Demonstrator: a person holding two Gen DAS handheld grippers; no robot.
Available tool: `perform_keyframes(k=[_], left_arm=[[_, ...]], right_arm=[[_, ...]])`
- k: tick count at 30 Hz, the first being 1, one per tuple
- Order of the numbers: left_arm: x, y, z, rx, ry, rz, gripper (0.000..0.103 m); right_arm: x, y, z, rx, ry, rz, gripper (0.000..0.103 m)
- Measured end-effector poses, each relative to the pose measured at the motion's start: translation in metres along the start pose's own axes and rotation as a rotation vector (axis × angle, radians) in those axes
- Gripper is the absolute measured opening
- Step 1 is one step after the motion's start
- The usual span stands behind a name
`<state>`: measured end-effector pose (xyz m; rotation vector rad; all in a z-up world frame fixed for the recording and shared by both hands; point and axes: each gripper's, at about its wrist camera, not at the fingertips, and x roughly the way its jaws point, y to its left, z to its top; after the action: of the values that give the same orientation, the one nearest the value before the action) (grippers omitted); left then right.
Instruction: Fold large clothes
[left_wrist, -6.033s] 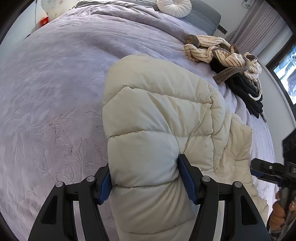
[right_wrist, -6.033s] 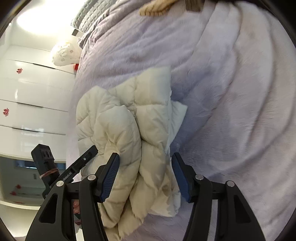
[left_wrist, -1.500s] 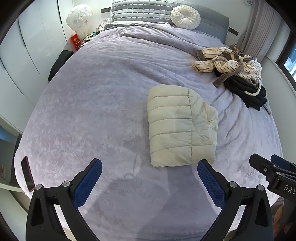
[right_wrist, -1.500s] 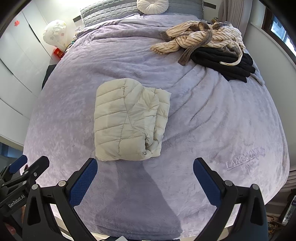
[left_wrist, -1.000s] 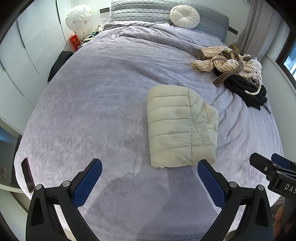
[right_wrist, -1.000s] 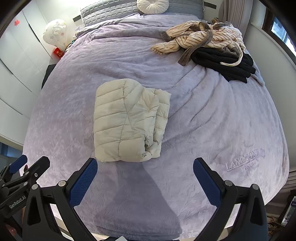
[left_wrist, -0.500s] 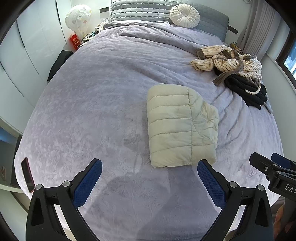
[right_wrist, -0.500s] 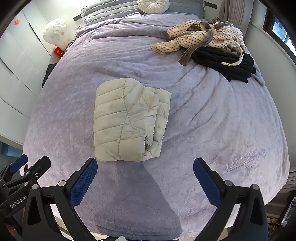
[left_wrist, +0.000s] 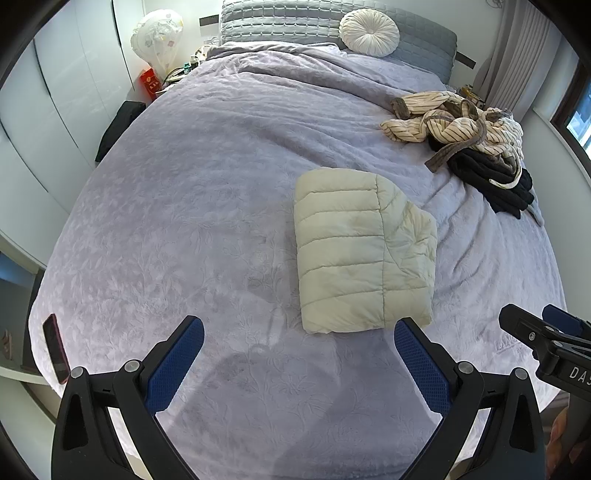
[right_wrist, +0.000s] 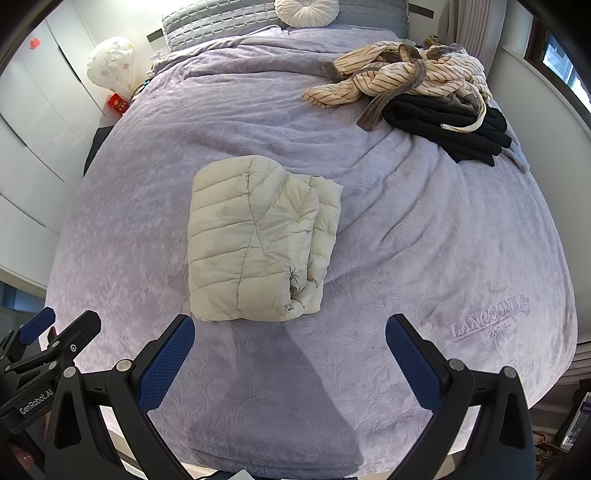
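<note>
1. Cream jacket (left_wrist: 364, 251) (right_wrist: 255, 240) folded into a thick rectangle, lying near the middle of the lilac bed (left_wrist: 207, 206) (right_wrist: 424, 236), with the loose layered edges on its right side.
2. Left gripper (left_wrist: 299, 354) released, blue pads spread wide, grasping nothing, hanging above the foot of the bed just short of the jacket's near edge.
3. Right gripper (right_wrist: 290, 349) likewise spread wide and empty, above the foot of the bed, apart from the jacket.
4. Each gripper visible at the edge of the other's view: right one (left_wrist: 546, 343) at the right, left one (right_wrist: 44, 354) at the left.
5. Striped robe (left_wrist: 454, 123) (right_wrist: 399, 75) crumpled at the far right of the bed, partly over dark clothes (left_wrist: 495, 181) (right_wrist: 450, 127), well apart from the jacket.
6. Round cushion (left_wrist: 369, 32) (right_wrist: 306, 11) against the grey headboard (left_wrist: 280, 18).
7. Phone (left_wrist: 55, 349) at the near left corner of the bed.
8. White wardrobe (left_wrist: 66, 81) along the left side.
9. Embossed lettering (right_wrist: 489, 321) on the cover near the right foot corner.
</note>
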<state>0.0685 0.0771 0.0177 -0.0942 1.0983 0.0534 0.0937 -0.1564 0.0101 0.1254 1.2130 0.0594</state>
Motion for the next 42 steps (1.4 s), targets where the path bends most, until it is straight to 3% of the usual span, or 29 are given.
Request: perform_keyframes(k=[42], left_arm=[[-0.0003,0.0022,0.0029,0.002,0.001,-0.001,0.103]], right_arm=[[0.0001,0.0027,-0.0005,-0.002,0.002,-0.002,0.103]])
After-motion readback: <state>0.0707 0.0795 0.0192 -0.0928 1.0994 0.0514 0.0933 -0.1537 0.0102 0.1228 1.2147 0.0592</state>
